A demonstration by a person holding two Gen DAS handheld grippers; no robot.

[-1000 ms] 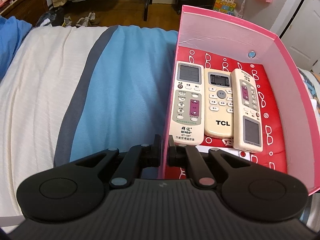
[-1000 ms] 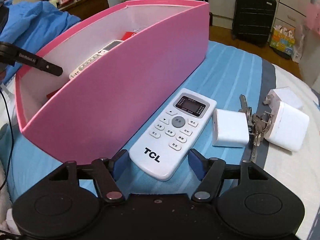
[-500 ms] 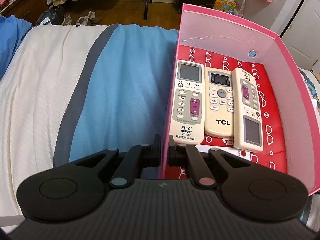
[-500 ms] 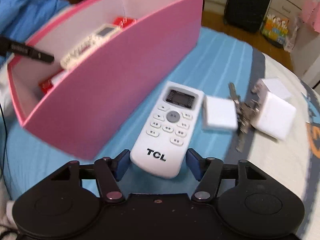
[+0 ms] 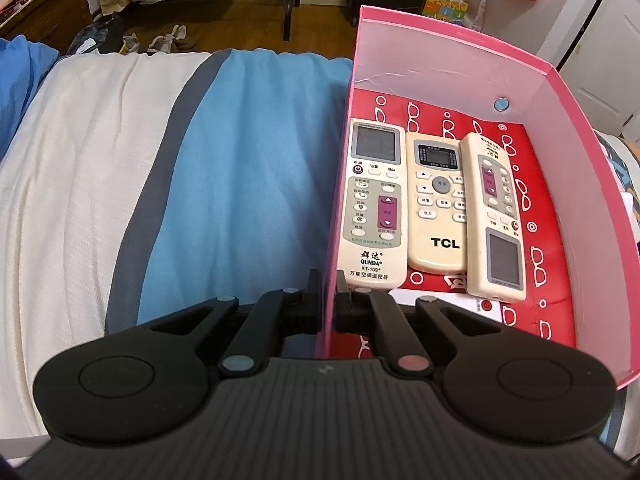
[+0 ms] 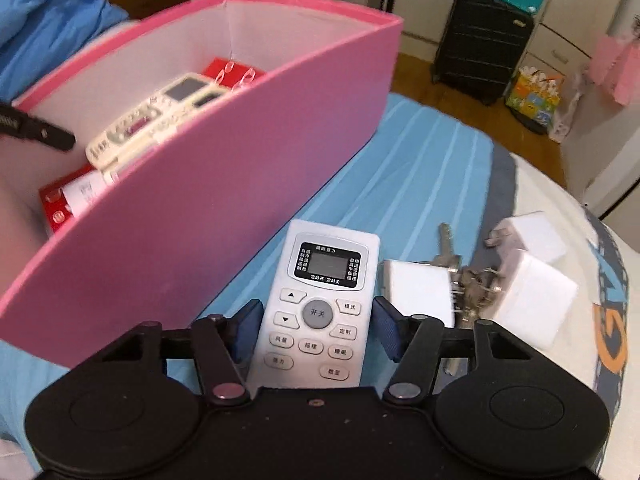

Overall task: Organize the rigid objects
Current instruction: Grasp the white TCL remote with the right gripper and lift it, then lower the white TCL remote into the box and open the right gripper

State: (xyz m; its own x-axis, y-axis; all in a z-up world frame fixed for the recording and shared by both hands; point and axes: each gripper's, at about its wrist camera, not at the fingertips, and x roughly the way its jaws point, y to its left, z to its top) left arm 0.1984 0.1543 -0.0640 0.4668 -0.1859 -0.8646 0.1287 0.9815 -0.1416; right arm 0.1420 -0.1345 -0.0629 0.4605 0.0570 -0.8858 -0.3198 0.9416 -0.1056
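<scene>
My left gripper (image 5: 329, 294) is shut on the near wall of the pink box (image 5: 336, 200), one finger outside and one inside. Three cream remotes lie side by side in the box: a QUNDA one (image 5: 372, 204), a TCL one (image 5: 438, 208) and a slim one (image 5: 496, 216). In the right wrist view my right gripper (image 6: 316, 330) is open, its blue pads (image 6: 246, 330) on either side of a white TCL remote (image 6: 320, 304) lying on the blue bedding beside the pink box (image 6: 224, 184). The pads stand slightly off the remote's sides.
Right of the white remote lie a white charger cube (image 6: 420, 292), a bunch of keys (image 6: 460, 276) and two more white charger blocks (image 6: 532, 288). The bed's edge and wooden floor lie beyond. A black suitcase (image 6: 480, 40) stands on the floor.
My right gripper has moved forward over the white remote, so its pads now flank the remote's middle instead of its near end. The left gripper keeps its hold on the box wall.
</scene>
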